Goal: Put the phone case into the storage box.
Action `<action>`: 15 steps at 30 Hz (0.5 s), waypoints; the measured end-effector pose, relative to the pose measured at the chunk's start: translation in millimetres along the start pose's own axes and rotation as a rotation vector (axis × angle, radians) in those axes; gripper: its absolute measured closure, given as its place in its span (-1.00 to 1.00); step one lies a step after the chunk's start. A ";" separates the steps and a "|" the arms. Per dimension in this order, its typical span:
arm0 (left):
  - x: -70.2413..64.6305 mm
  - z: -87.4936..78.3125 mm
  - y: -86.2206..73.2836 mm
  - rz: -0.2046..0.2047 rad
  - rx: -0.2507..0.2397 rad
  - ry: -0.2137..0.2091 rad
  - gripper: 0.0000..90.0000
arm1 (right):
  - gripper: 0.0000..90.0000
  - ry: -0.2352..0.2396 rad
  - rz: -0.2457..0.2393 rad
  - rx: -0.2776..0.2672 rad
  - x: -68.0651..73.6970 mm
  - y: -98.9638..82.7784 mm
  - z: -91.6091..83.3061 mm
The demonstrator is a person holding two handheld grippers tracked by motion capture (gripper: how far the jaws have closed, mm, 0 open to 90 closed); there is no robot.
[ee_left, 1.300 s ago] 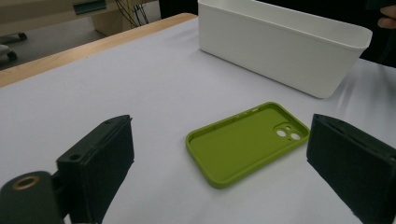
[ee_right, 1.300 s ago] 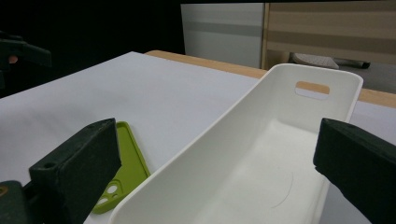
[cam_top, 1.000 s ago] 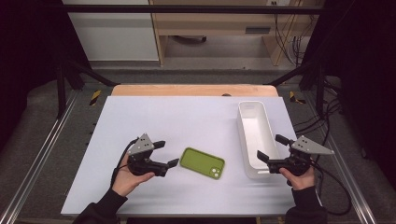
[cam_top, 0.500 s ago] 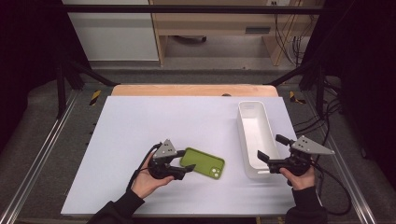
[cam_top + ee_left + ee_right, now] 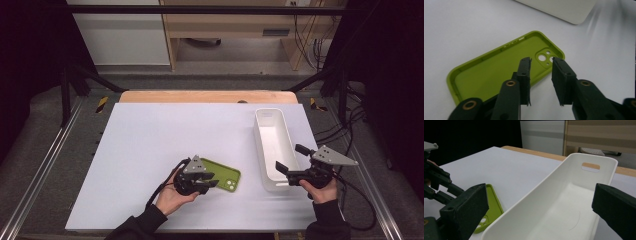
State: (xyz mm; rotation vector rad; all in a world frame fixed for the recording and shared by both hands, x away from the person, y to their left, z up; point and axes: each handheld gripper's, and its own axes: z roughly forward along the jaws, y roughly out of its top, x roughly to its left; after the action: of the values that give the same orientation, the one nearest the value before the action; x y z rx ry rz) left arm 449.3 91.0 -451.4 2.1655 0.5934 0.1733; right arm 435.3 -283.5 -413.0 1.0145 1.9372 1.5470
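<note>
Left gripper (image 5: pixel 541 62) jaws closing astride green phone case (image 5: pixel 494 67) rim

High view overlooks the table (image 5: pixel 150 150); tong cameras sit close, sharing the phone case (image 5: pixel 499 70).

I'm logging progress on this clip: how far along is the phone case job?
Done: the left hand-held gripper has reached the green phone case and its jaws have just been closing over the near edge. In hand: that grasp, not visibly clamped. Left: lifting it; the white bin between the right hand-held gripper's open jaws is empty.
</note>
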 end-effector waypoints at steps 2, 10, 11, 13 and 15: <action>-1.6 2.2 0.1 0.000 0.006 -0.005 0.62 | -0.97 0.003 -0.002 -0.002 -0.1 0.0 0.1; -15.0 19.9 0.0 0.031 0.059 -0.035 0.92 | -0.97 0.003 0.001 0.004 0.4 -0.2 0.6; -16.4 21.6 0.2 0.034 0.063 -0.037 0.92 | -0.97 0.003 0.001 0.005 0.5 -0.2 0.8; -18.6 25.2 1.0 0.038 0.076 -0.045 0.99 | -0.97 0.003 0.000 0.006 0.4 -0.3 0.8; -19.5 27.5 1.5 0.035 0.083 -0.049 0.99 | -0.97 0.002 0.001 0.006 0.4 -0.2 0.7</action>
State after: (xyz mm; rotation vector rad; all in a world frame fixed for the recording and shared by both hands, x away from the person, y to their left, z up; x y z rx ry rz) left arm 441.7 61.3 -465.6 2.2546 0.5428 0.1159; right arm 435.5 -282.8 -413.3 1.0172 1.9443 1.5446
